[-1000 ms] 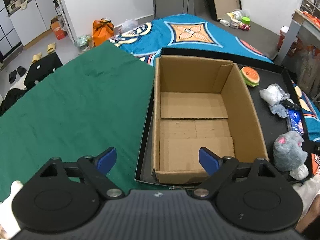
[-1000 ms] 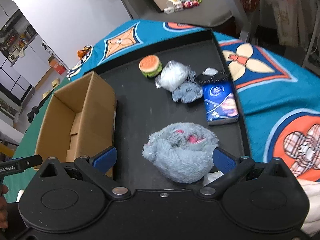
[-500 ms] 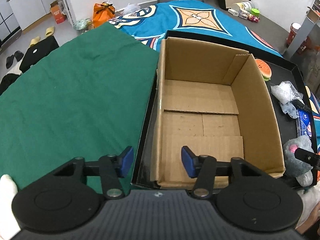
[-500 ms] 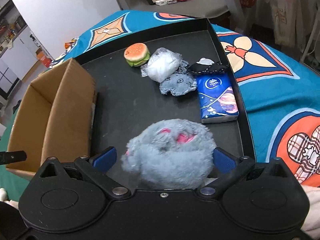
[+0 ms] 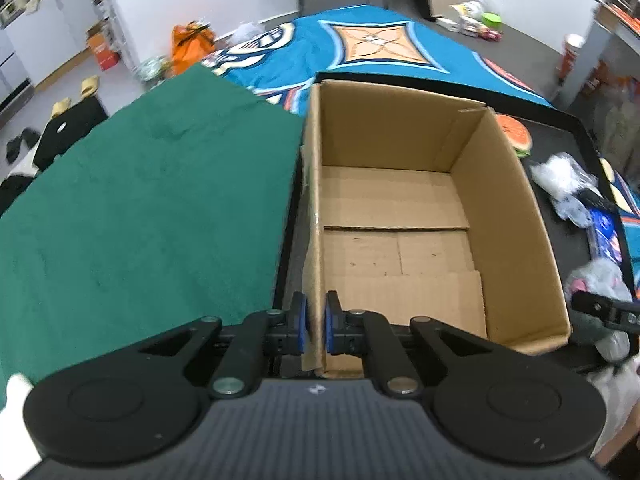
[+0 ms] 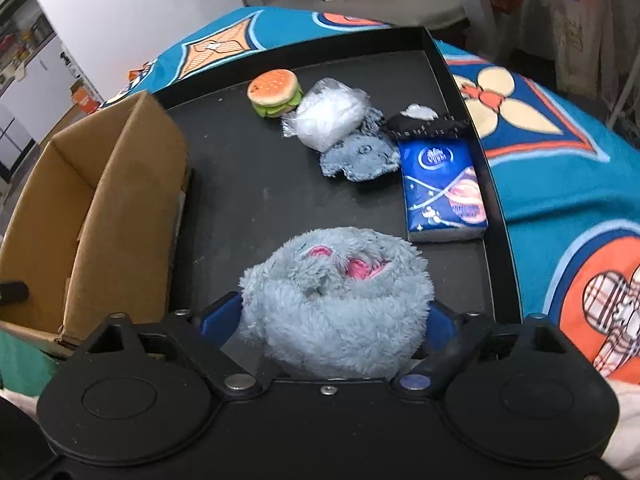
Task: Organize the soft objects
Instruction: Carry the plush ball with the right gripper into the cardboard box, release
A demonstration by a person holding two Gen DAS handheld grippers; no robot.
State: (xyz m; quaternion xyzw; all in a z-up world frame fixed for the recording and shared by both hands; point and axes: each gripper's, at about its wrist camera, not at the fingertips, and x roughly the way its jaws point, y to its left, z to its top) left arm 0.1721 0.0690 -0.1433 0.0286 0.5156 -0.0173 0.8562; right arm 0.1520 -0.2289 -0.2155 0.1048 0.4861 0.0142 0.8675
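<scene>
The blue tissue pack's [image 6: 442, 188] logo was too blurred to read. Left gripper [image 5: 314, 322] clamped the cardboard box [image 5: 504, 208] wall; right gripper [image 6: 338, 320], closing, squeezed the grey plush [image 6: 340, 300], hiding its underside.

Left gripper [image 5: 314, 322] newly clamped on box wall [image 5: 314, 240]

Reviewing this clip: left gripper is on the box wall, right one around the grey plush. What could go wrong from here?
1. The right gripper has just been closing around the grey plush toy; a fur-only pinch might slip on lifting.
2. The left gripper pinches only the cardboard box near a corner; the thin wall could bend or the box pivot.
3. The tissue pack lies close behind the plush and might get nudged.
</scene>
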